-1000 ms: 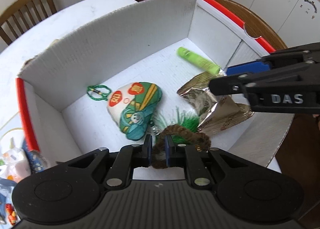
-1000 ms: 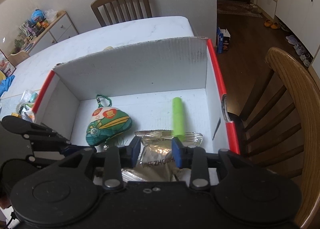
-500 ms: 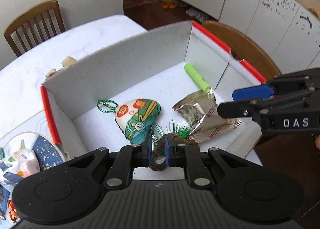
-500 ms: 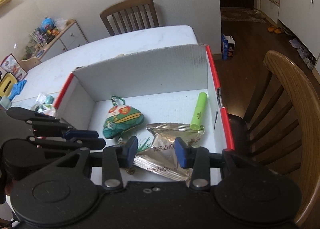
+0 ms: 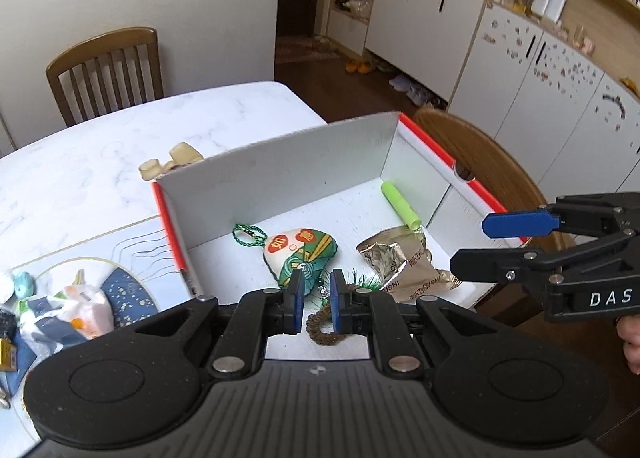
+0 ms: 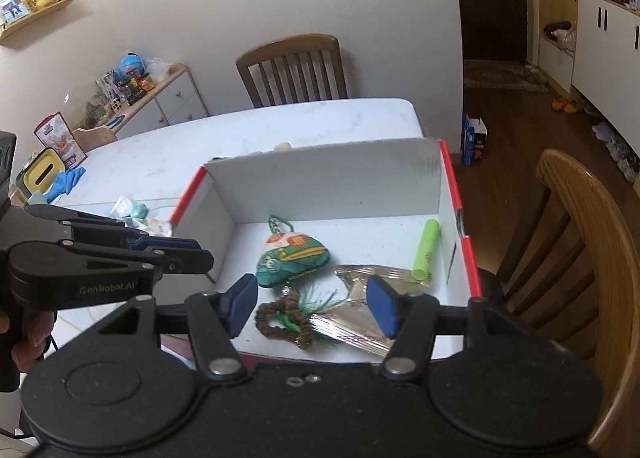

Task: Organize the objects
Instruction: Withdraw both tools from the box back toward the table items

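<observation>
A white cardboard box with red rims [image 5: 280,182] [image 6: 328,182] stands on the marble table. In it lie a green embroidered pouch [image 5: 300,254] [image 6: 292,258], a green tube [image 5: 400,206] [image 6: 426,248], a foil snack packet [image 5: 400,266] [image 6: 360,318] and a brown bead bracelet with a green tassel [image 5: 320,328] [image 6: 282,318]. My left gripper [image 5: 315,304] is open a little above the bracelet at the box's near edge. My right gripper [image 6: 312,308] is open wide and empty above the box's near side.
Small packets and a fan [image 5: 76,306] lie on the table left of the box. Pale wooden pieces [image 5: 172,162] lie behind the box. Wooden chairs stand at the far side [image 5: 108,70] and to the right [image 6: 580,258].
My left gripper has opened and let the bracelet drop into the box. Both grippers have lifted and drawn back from the box. My right gripper has opened wider.
</observation>
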`<state>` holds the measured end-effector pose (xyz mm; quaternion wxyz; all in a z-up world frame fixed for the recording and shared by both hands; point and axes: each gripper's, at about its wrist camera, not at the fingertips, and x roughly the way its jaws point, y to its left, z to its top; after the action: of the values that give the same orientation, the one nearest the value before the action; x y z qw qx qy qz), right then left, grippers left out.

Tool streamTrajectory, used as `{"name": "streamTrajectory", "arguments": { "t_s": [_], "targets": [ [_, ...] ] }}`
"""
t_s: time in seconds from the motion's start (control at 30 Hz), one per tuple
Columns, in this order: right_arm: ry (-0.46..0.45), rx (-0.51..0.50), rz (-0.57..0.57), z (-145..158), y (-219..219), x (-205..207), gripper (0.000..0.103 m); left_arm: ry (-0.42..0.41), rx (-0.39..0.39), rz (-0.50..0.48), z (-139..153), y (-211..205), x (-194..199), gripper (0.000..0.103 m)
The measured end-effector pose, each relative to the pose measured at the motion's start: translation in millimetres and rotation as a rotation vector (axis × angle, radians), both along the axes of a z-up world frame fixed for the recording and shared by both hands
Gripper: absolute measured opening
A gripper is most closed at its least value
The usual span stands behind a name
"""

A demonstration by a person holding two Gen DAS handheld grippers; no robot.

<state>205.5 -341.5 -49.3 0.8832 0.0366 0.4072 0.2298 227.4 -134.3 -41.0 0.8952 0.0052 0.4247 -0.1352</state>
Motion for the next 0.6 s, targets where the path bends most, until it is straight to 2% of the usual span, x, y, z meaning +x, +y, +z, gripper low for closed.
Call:
{"name": "streamTrajectory", "arguments": {
  "t_s": [0.3, 0.6],
  "targets": [
    [-0.035, 0.015, 0.021, 14.1, 23.4, -18.8, 0.075, -0.026, -0.016, 0.044, 11.4, 31.6, -18.4, 0.014],
    [-0.052, 0.026, 0.022, 20.1, 61.6, -35.2, 0.085, -0.055, -0.03, 0.088, 16.8, 80.6, -37.2, 0.014]
  ]
}}
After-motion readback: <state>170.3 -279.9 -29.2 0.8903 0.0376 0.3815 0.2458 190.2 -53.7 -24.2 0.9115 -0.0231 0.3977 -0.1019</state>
